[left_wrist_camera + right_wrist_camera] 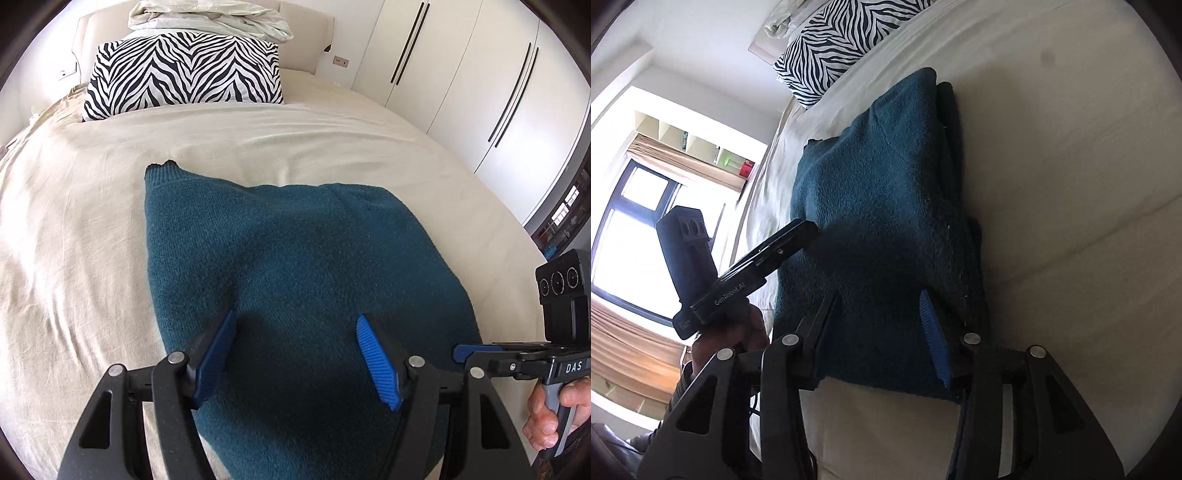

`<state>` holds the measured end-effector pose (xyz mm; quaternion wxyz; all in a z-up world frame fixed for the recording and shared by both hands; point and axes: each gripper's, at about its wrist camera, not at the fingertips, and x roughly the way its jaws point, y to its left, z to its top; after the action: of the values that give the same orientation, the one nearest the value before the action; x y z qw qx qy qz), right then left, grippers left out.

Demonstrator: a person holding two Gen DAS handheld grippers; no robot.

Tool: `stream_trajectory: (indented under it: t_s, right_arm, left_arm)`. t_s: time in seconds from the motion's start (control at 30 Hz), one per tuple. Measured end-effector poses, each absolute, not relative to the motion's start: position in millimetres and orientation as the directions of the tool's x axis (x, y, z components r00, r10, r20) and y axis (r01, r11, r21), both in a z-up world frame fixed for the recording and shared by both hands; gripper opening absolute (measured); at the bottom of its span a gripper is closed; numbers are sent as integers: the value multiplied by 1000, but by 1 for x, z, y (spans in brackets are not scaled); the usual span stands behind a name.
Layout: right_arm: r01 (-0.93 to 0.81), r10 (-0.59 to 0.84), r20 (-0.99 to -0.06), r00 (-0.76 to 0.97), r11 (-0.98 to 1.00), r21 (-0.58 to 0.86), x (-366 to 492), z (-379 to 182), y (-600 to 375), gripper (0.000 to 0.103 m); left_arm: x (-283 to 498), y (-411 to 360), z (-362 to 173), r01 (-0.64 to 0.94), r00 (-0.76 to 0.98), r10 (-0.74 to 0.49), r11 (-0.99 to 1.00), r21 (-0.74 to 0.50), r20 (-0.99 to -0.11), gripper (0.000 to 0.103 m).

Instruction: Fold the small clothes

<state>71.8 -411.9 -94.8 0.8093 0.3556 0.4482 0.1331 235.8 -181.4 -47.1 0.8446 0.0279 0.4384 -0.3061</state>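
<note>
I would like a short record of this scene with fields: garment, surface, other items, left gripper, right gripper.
garment: teal knitted sweater, folded, lying flat
surface: bed with cream sheet
other items: zebra-striped pillow; crumpled pale blanket behind it
left gripper: left gripper open above the sweater, nothing held
right gripper: right gripper open over the sweater's near edge, no grip seen
</note>
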Motion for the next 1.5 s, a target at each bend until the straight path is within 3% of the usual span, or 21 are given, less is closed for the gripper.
stream_trajectory:
  t_s: [0.1, 0.17, 0.23, 0.43, 0.67, 0.77, 0.8, 0.87, 0.97, 1.07, 1.23, 1.5]
  right_arm:
    - [95, 520, -598, 610, 702, 706, 59, -75, -419, 45]
    - [86, 476, -588, 653, 725, 683, 51, -59, -426, 57]
    - [117, 436, -605, 666, 741, 662, 56, -52, -436, 64]
    - [192, 456, -628, 630, 692, 696, 99, -69, -462, 64]
    - [218, 512, -642, 571, 659, 720, 151, -102, -458, 64]
    - [213, 517, -654, 552, 670, 711, 168, -103, -450, 58]
    - [222, 503, -674, 540, 688, 691, 173, -105, -446, 53]
    - [244, 480, -709, 517, 712, 659, 183, -108, -440, 34]
    - [232, 420, -755, 504, 776, 587, 186, -97, -424, 24]
    - [202, 341, -786, 515, 843, 498, 179, -72, -402, 21]
    - [117, 329, -760, 561, 877, 466, 158, -28, -358, 20]
    - [-15, 434, -709, 556, 858, 513, 127, -4, -265, 20]
  left_arm:
    - [216, -155, -31, 510, 465, -505, 824, -246, -727, 71]
    - [209, -132, -24, 470, 501, -517, 836, -283, -694, 74]
    - [213, -113, -25, 419, 503, -521, 845, -333, -690, 77]
    - [245, -87, -59, 271, 357, -634, 773, -573, -686, 77]
    - [261, -116, -77, 299, 262, -654, 754, -585, -710, 76]
    - [272, -124, -78, 292, 256, -642, 764, -575, -723, 74]
    - [275, -126, -79, 287, 251, -637, 768, -573, -729, 72]
    - [278, -130, -77, 295, 245, -614, 785, -545, -751, 63]
    - [273, -137, -68, 328, 262, -569, 812, -483, -779, 52]
    - [262, -135, -55, 342, 285, -549, 824, -452, -786, 46]
    - [232, -114, -17, 378, 342, -538, 830, -411, -771, 44]
    - [182, -30, 29, 369, 424, -521, 846, -385, -741, 44]
